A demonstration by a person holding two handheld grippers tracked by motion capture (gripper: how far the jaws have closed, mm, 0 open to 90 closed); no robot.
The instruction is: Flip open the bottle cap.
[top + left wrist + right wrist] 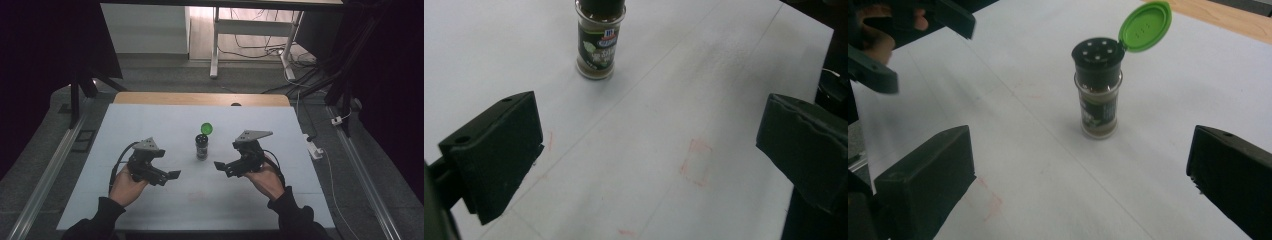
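From the high view, I saw the spice jar (202, 145) standing upright near the middle of the white table (150, 125), its green flip lid (206, 129) swung open behind the top. My left gripper (170, 176) sat below and to the left of the jar, my right gripper (220, 165) below and to the right, so the jar stood between them but farther up the table, touching neither. Both pairs of jaws stood wide apart with nothing in them.

In the left gripper view, the jar (600, 42) was up ahead, left of the midline and well beyond the jaw tips; only bare table lay between the two black jaws, which were spread to the edges of the picture.

In the right gripper view, the jar (1097, 92) stood ahead of the jaws, roughly centred in the gap but clear of both pads. I could see its black shaker top (1097, 56) with holes and the green lid (1144, 27) hinged up at its right. These jaws also gaped fully and held nothing. The left gripper (923, 40) showed blurred at upper left.
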